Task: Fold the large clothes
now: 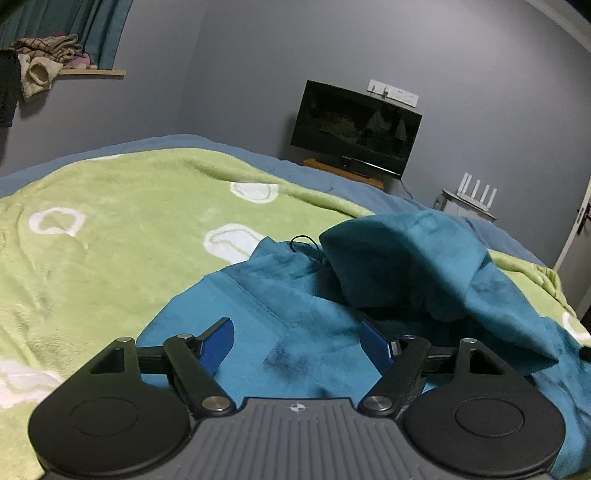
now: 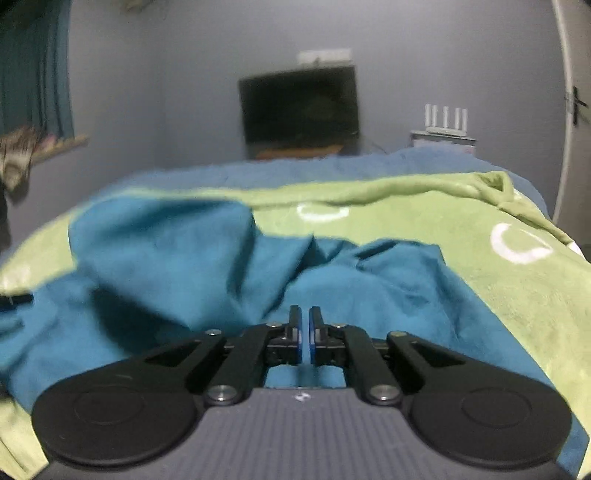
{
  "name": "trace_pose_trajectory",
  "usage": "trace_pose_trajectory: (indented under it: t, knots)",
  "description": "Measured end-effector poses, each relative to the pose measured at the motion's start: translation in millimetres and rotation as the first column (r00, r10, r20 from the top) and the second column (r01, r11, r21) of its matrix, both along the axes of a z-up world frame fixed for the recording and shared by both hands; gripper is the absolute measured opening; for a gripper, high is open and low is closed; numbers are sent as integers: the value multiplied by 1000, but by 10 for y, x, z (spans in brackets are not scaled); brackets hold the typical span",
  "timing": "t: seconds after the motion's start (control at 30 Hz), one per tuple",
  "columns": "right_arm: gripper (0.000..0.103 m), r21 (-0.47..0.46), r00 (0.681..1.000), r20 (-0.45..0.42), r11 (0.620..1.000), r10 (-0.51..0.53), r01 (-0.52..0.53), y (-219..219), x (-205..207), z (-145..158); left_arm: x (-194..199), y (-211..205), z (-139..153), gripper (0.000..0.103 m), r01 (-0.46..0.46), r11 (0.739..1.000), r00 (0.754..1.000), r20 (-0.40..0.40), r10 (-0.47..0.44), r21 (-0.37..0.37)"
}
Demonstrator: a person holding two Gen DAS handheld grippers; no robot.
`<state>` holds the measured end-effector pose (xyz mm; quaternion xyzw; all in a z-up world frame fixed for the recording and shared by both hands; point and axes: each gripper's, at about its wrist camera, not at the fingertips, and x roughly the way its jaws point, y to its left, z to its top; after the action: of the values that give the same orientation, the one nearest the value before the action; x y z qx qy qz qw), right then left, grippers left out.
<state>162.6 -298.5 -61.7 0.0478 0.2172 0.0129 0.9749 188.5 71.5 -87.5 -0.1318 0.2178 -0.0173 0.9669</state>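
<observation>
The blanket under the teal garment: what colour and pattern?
Light green blanket with white ring-like shapes; clearest in the left wrist view.

A raised hump of rumpled teal velvety garment [image 1: 402, 258] blocks the way ahead on the right; flat green fleece blanket [image 1: 110, 229] lies unobstructed to the left.

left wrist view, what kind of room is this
Most likely a bedroom in a home: a bed spread with a green blanket, a TV on a low stand by the grey wall, and teal curtains. A teal garment lies on the blanket.
</observation>
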Motion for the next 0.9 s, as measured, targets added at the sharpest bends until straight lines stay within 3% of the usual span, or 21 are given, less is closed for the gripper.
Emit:
trace_pose_trajectory:
  t: [0.03,0.1,0.17,0.27,0.4,0.53,0.57,0.6,0.63,0.7,0.8,0.9]
  knots:
    - [11,13,1000,4,1000,16,-16,46,-12,29,-11,-5,1,77,5,1000,1000,0,-5,4]
    - [41,27,998,10,998,65,-65,178,-14,76,-33,-38,5,77,20,1000,1000,3,-20,22]
    - [55,14,992,15,992,124,-124,361,10,82,-49,-66,17,77,31,999,999,9,-31,40]
    - [56,-88,978,-16,974,210,-210,696,71,87,-67,-98,25,78,46,997,999,18,-47,55]
    - [56,-314,969,-50,918,240,-243,1098,119,-25,-28,-98,-9,78,60,997,998,7,-61,55]
    - [56,-390,969,-30,890,246,-238,1236,244,-109,22,-98,-48,78,68,996,998,-16,-67,54]
    - [54,-415,967,-30,877,251,-241,1248,263,-139,34,-103,-54,78,69,996,998,-19,-68,56]
    - [29,-435,963,-42,863,266,-257,1251,278,-169,42,-106,-59,78,69,996,997,-21,-68,57]
    - [14,-430,957,-68,857,283,-284,1224,293,-175,46,-108,-61,78,70,996,997,-22,-68,57]
    - [3,-404,947,-76,859,312,-315,1100,295,-137,46,-103,-56,78,70,996,997,-19,-69,53]
    - [1,-416,954,-36,864,297,-284,857,145,-4,51,-89,-48,78,69,997,998,-11,-69,43]
    - [1,-362,972,-21,905,233,-225,530,2,52,43,-73,-18,78,68,997,998,11,-68,28]
